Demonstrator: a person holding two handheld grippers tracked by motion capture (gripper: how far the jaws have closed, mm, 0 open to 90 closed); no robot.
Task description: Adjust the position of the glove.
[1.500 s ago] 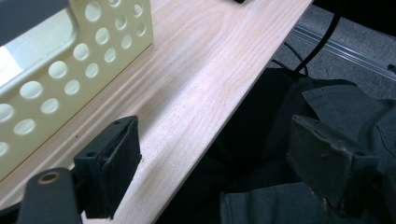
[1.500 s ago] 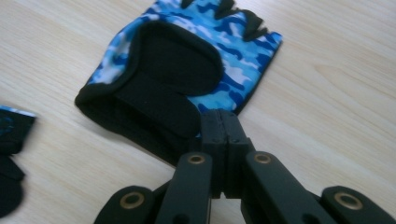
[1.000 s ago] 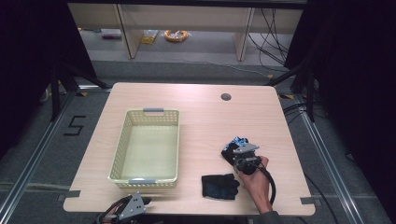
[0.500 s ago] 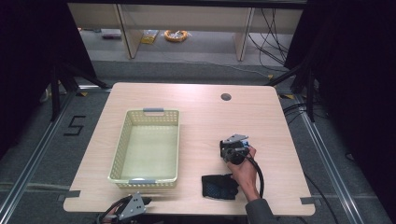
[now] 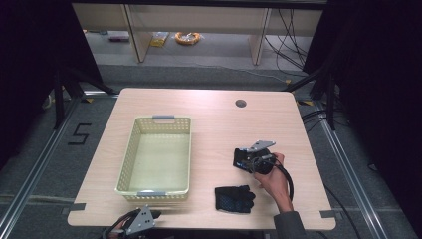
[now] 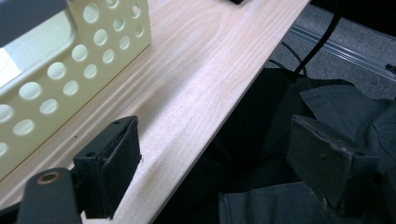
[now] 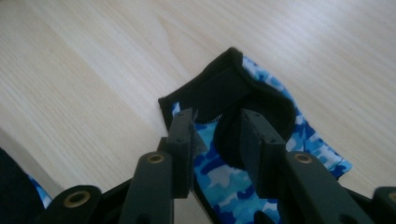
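Note:
A blue camouflage glove with a black cuff lies on the wooden table. My right gripper points down at it. Its jaws have just been opening and now stand partly apart with the cuff in the gap, not pinched. In the high view this gripper sits right of centre in a person's hand, over the glove. A second, black glove lies nearer the front edge. My left gripper hangs wide open at the front edge, its jaws bare; it is at the bottom left in the high view.
A pale yellow perforated basket stands on the left half of the table, and its wall is close to my left gripper. A cable hole marks the far right of the tabletop. Dark cloth lies below the table edge.
The right hand has shifted a little left and away from the front edge, and its gripper has turned over the blue glove. The left gripper has stayed put.

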